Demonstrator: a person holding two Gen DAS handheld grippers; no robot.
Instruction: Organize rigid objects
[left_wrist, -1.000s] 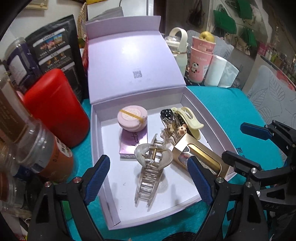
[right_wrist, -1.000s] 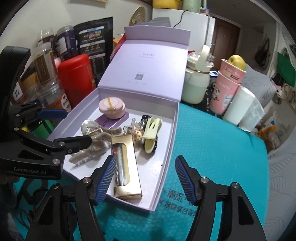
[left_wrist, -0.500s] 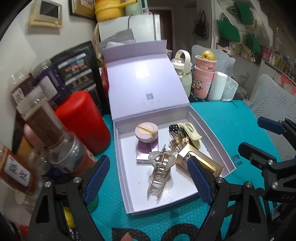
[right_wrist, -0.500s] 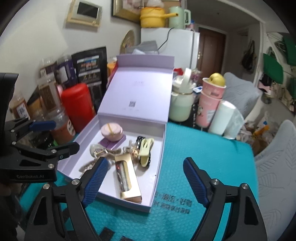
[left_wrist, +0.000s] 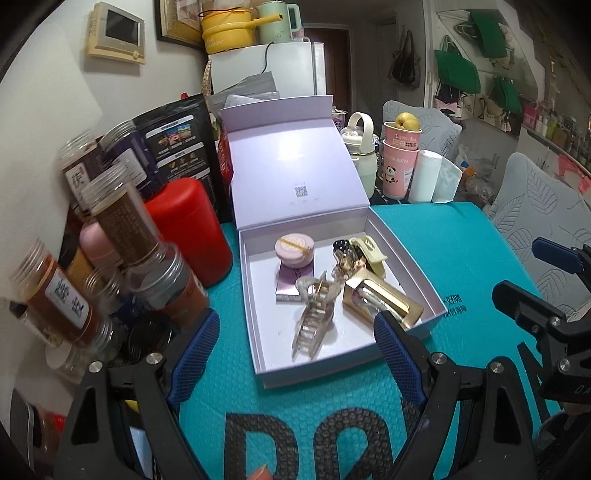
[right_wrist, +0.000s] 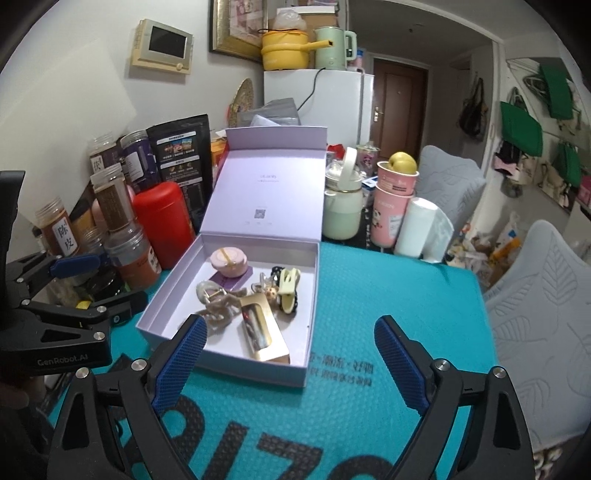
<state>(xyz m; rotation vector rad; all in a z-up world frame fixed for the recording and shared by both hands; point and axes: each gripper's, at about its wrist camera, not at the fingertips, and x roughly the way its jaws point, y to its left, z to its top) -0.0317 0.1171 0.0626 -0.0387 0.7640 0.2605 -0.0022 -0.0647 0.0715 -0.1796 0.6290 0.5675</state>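
An open lilac box (left_wrist: 252, 317) (right_wrist: 240, 363) lies on the teal mat with its lid raised. Inside are a pink round compact (left_wrist: 294, 249) (right_wrist: 228, 261) on a small purple box (left_wrist: 290, 280), a clear hair claw (left_wrist: 314, 314) (right_wrist: 218, 301), a gold box (left_wrist: 384, 299) (right_wrist: 264, 332) and a yellow claw clip (left_wrist: 371, 251) (right_wrist: 288, 286). My left gripper (left_wrist: 295, 332) (right_wrist: 92, 284) hangs open before the box's near edge, empty. My right gripper (right_wrist: 290, 328) (left_wrist: 546, 280) is opening over the box's front right corner, with nothing held between its pads.
Jars (left_wrist: 122, 221), a red canister (left_wrist: 188, 229) (right_wrist: 164, 218) and black bags (right_wrist: 181, 155) crowd the left side. A pale kettle (right_wrist: 343, 203), pink cups (right_wrist: 395, 199) and a paper roll (right_wrist: 415, 229) stand behind the box. Chairs (right_wrist: 546, 295) stand beyond the mat's right edge.
Both grippers have drawn back and upward from the box, so more of the room shows. The right gripper's jaws have spread wider. The box's contents have not moved.
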